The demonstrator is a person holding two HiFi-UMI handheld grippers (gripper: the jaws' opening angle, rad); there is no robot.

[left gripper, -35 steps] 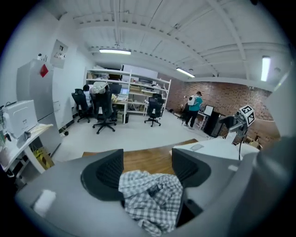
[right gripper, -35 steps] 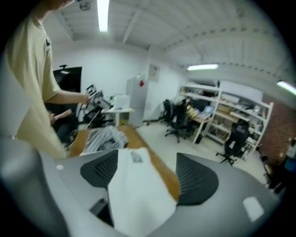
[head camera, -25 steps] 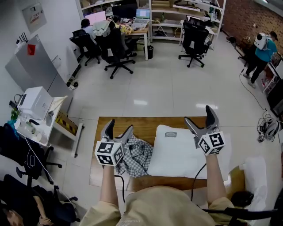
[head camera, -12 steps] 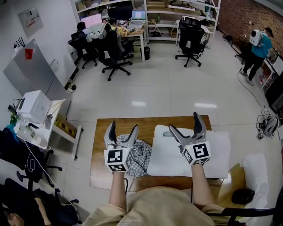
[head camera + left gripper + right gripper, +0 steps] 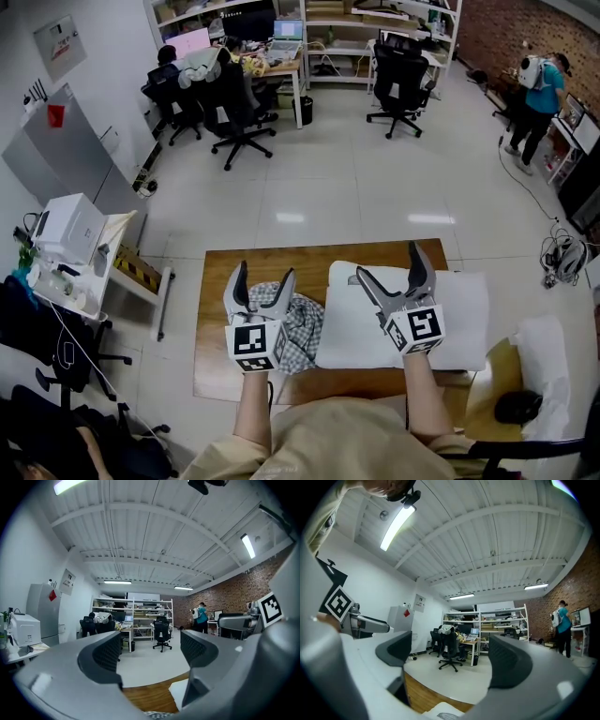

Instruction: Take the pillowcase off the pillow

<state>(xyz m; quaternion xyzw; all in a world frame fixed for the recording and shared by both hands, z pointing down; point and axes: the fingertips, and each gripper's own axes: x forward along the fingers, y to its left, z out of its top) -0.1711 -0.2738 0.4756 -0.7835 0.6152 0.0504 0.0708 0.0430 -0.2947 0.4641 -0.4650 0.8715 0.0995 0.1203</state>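
The checked pillowcase (image 5: 302, 323) is seen fully off, crumpled on the surface (image 5: 216, 319) just beside the bare pillow (image 5: 459, 319). The left tool (image 5: 262, 277) and right tool (image 5: 389, 262) are held spread, empty. Little is judged left.

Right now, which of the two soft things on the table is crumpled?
The checked cloth, bunched up at the left of the table by the left claw. The white pillow beside it lies flat and smooth, by the right claw.
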